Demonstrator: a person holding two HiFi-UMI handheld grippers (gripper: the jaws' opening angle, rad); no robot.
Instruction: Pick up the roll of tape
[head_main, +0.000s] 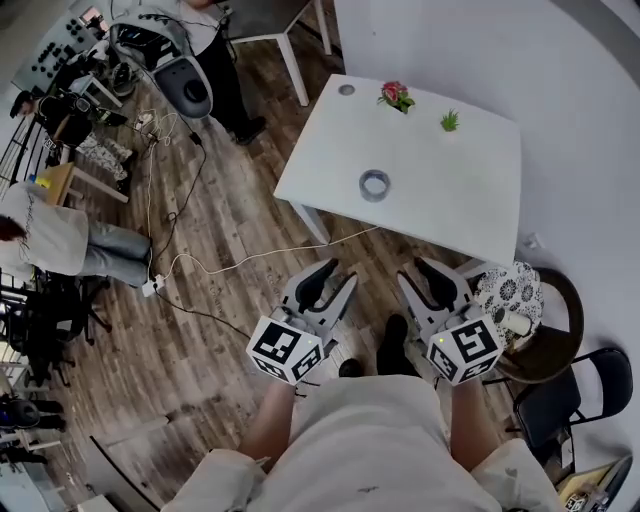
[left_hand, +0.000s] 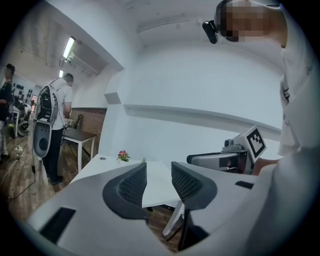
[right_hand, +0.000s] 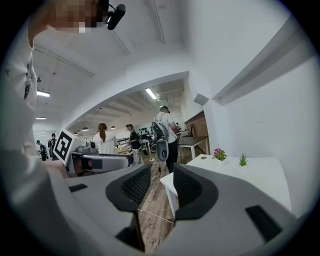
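Observation:
A grey roll of tape (head_main: 374, 185) lies flat on the white table (head_main: 450, 200), near its front-left edge. Both grippers are held short of the table, over the wooden floor. My left gripper (head_main: 337, 275) is open with nothing between its jaws, and it points toward the table's near corner. My right gripper (head_main: 418, 268) is open and empty too, just before the table's front edge. The left gripper view looks past the left gripper (left_hand: 159, 167) at the table (left_hand: 107, 162). In the right gripper view the right gripper (right_hand: 162, 170) frames the floor beside the table (right_hand: 250, 172). Neither gripper view shows the tape.
A pink flower pot (head_main: 397, 96), a small green plant (head_main: 450, 121) and a small round disc (head_main: 346, 90) stand at the table's far edge. A patterned round stool (head_main: 510, 295) and a black chair (head_main: 575, 385) are on the right. A white cable (head_main: 250, 258) crosses the floor. People stand at left.

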